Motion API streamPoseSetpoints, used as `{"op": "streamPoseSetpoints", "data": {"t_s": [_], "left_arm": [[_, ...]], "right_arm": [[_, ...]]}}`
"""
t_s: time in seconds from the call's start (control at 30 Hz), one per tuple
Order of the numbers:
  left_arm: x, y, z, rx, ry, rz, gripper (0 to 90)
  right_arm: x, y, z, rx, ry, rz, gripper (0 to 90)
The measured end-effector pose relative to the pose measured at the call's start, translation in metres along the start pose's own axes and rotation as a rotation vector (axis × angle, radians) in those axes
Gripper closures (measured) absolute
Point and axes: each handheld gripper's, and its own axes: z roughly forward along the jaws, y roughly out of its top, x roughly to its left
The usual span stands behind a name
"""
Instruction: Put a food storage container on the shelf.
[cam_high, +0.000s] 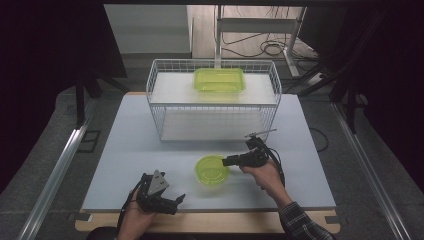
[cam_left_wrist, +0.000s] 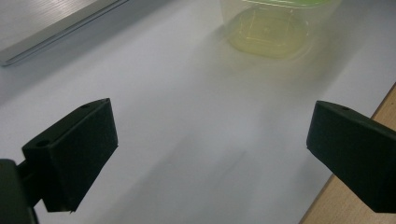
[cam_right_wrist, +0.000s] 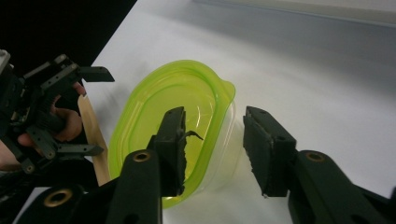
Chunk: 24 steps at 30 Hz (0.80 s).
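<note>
- Right gripper (cam_high: 226, 161) sat at the near-right rim of the round green container (cam_high: 212, 169), seen from the high view, pointing left across it.
- In the right gripper view, one jaw stood inside the round green container (cam_right_wrist: 177, 112), the other outside its wall; the rim and clear side wall lay between them.
- Right gripper (cam_right_wrist: 212, 147) fingers were at a narrow-to-middle gap; the outer pad (cam_right_wrist: 262, 149) was clearly off the wall, and contact on the inner pad could not be told. No firm grip seen.
- Container stood upright and open on the white table (cam_high: 130, 150), just ahead of the right fingers and in front of the wire basket (cam_high: 165, 90).
- Left gripper (cam_high: 176, 200) was held low at the near table edge, well left of and nearer than the container, apart from it.
- Left gripper (cam_left_wrist: 210, 140) fingers were wide, with only bare table between the pads (cam_left_wrist: 79, 149).
- In the left gripper view the container (cam_left_wrist: 275, 28) was well beyond the fingertips, blurred, toward the upper right.
- Rectangular green container (cam_high: 219, 80) sat on the upper shelf inside the wire basket, far beyond both grippers.
- Left gripper (cam_right_wrist: 81, 112) also appeared in the right gripper view, beyond the container's far side, jaws spread.
</note>
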Motion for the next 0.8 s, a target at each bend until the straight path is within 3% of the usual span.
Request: {"op": "streamPoseSetpoints", "data": {"t_s": [0.17, 0.4, 0.8], "left_arm": [[0.0, 0.0, 0.0, 0.0, 0.0, 0.0, 1.8], [0.0, 0.0, 0.0, -0.001, -0.002, 0.003, 1.8], [0.0, 0.0, -0.001, -0.002, -0.001, 0.003, 1.8]], "right_arm": [[-0.006, 0.001, 0.005, 0.02, 0.05, 0.063, 66.5], [-0.007, 0.001, 0.008, 0.048, 0.071, 0.105, 78.9], [0.005, 0.003, 0.005, 0.052, 0.083, 0.097, 80.9]]}}
